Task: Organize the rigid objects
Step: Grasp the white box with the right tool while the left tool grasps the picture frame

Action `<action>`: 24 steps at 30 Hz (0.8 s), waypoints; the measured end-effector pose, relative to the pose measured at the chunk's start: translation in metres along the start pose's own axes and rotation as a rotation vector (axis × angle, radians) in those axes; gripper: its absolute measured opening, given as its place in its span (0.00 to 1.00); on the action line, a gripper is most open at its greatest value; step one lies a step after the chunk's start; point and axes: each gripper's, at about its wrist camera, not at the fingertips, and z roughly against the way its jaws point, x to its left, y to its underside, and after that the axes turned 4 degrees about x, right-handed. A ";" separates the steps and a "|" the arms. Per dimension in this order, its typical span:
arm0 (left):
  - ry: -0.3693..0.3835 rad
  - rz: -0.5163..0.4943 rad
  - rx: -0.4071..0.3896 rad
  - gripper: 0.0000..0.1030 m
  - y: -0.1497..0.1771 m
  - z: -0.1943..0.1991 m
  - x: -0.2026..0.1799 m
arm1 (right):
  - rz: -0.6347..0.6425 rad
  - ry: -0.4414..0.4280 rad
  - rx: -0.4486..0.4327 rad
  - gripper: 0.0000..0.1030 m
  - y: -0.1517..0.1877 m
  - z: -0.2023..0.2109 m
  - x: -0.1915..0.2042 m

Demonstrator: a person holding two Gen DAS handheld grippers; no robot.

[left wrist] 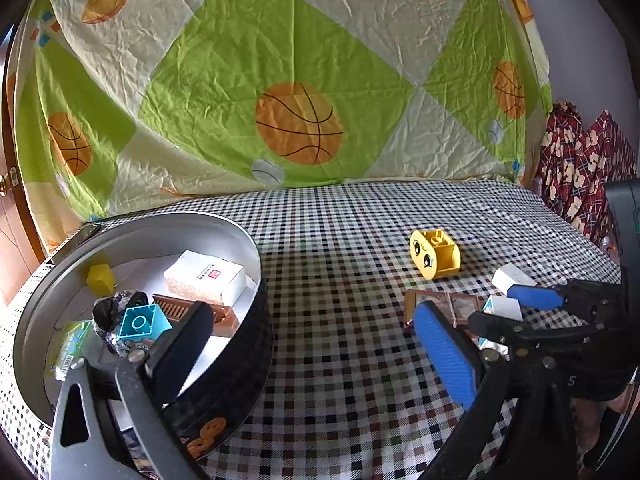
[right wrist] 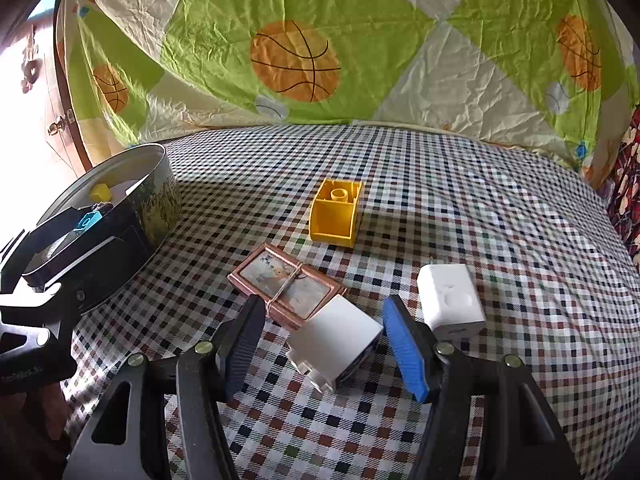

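Checked cloth covers the surface (right wrist: pixel 460 184), with a basketball-print sheet (right wrist: pixel 296 60) hanging behind its far edge. My right fingers (right wrist: pixel 334 346) are spread wide, low over the cloth, with a white block (right wrist: pixel 334 342) lying between them, untouched by either pad. Just behind it lies a tied brown card bundle (right wrist: pixel 286 286), with a white cube (right wrist: pixel 450 300) beside my blue pad and a yellow toy block (right wrist: pixel 336 212) farther toward the middle. My left fingers (left wrist: pixel 312 356) are also spread, holding nothing, one of them over the round tin (left wrist: pixel 256 320) at the left edge. Inside the tin sit a cyan block (left wrist: pixel 140 322), a small yellow block (left wrist: pixel 100 278), a white box (left wrist: pixel 206 280) and a brown comb (left wrist: pixel 176 310).
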 end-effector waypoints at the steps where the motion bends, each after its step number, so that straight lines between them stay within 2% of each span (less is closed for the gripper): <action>1: 0.001 -0.001 0.004 0.99 0.000 -0.001 0.000 | -0.011 0.000 0.021 0.61 0.000 -0.003 -0.002; 3: 0.001 -0.006 0.008 0.99 0.000 -0.001 -0.002 | -0.026 -0.011 0.031 0.49 0.000 -0.005 -0.005; 8: 0.022 -0.015 0.023 0.99 -0.001 -0.005 -0.010 | -0.017 -0.009 -0.028 0.49 0.002 0.006 -0.002; 17: 0.058 -0.081 0.052 0.99 -0.012 -0.019 -0.042 | -0.127 0.107 -0.177 0.49 -0.010 0.035 -0.027; 20: 0.094 -0.108 0.090 0.99 -0.014 -0.030 -0.056 | -0.150 0.149 -0.189 0.49 -0.014 0.034 -0.034; 24: 0.127 -0.128 0.149 0.99 -0.016 -0.044 -0.071 | -0.186 0.163 -0.188 0.49 -0.014 0.031 -0.045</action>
